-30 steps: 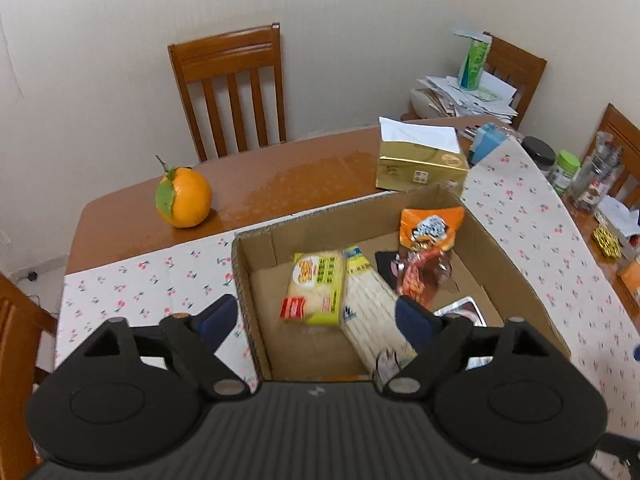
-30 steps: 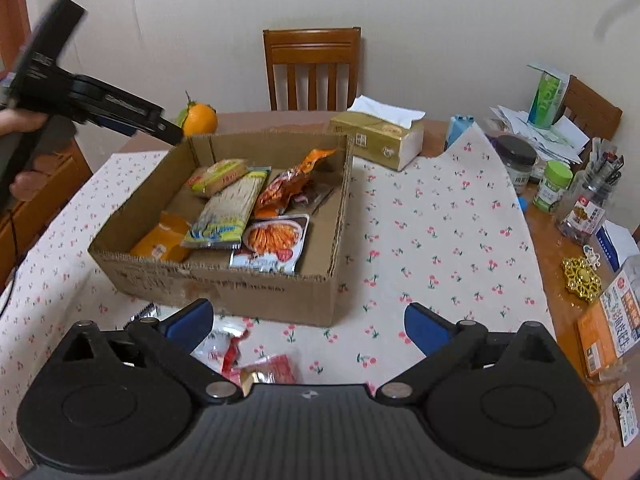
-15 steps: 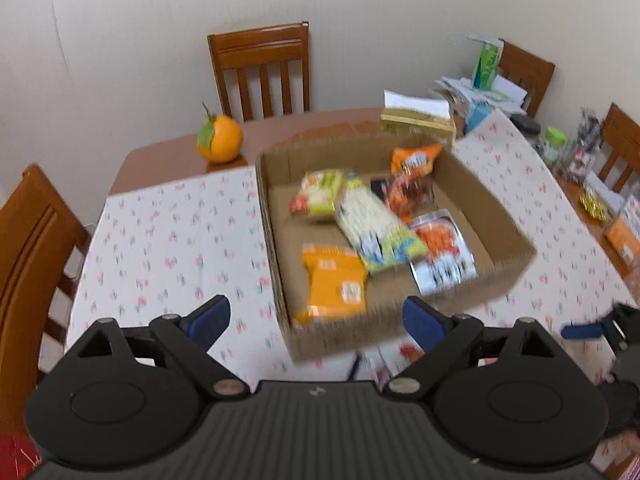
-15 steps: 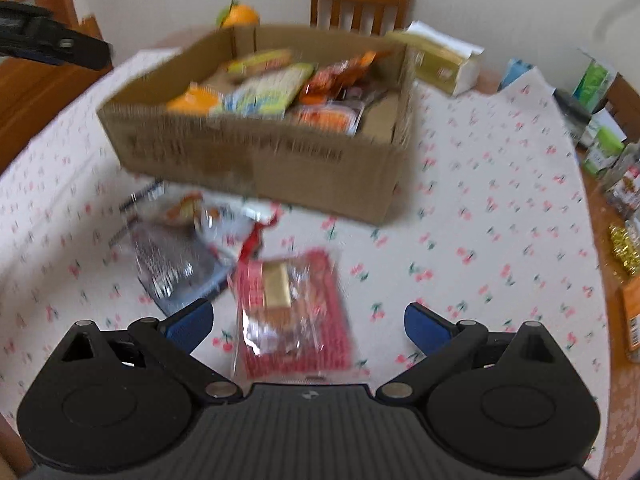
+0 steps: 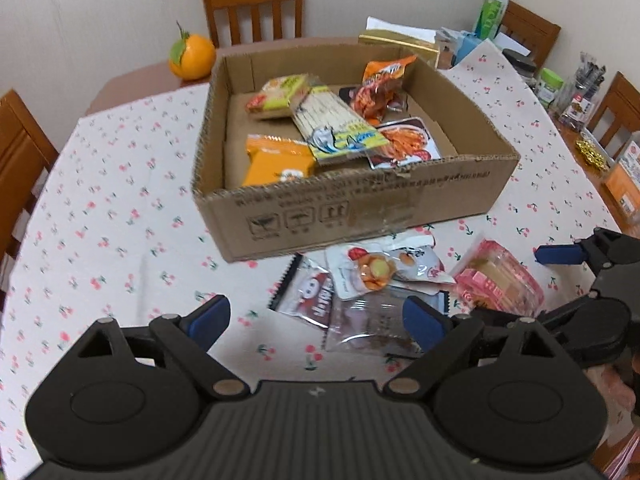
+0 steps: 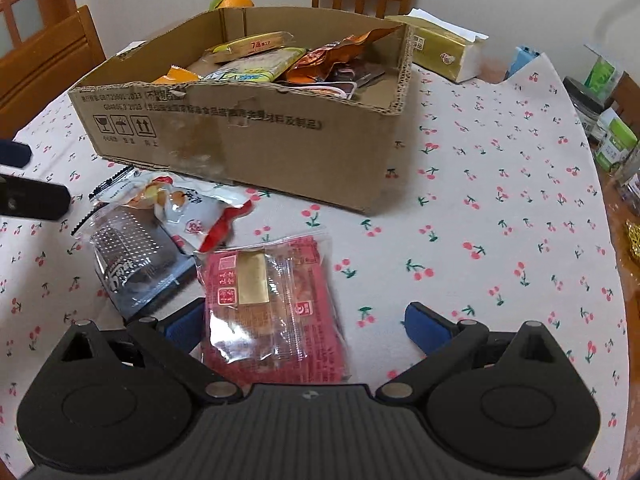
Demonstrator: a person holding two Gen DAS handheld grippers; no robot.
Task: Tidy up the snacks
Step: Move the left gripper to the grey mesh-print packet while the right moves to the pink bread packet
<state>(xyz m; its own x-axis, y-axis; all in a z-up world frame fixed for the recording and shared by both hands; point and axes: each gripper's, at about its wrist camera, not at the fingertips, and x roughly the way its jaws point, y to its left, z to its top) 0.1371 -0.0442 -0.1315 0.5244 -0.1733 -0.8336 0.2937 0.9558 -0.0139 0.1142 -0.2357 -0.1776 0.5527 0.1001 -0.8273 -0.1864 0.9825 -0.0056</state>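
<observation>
Both grippers gape wide, holding nothing: the right gripper [image 6: 304, 322] straddles the red plastic snack packet [image 6: 268, 308] at lower centre, perhaps touching; the left gripper [image 5: 318, 318] hovers below the open brown cardboard box [image 5: 360, 204].

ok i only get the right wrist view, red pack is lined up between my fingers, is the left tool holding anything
Observer: No. The left tool is open, with nothing between its fingers.
Operator: and the box, front wall blocks me, any room left in there
Observer: Yes. From the left wrist view, bare floor shows in the cardboard box along its left wall, beside the orange pack.
</observation>
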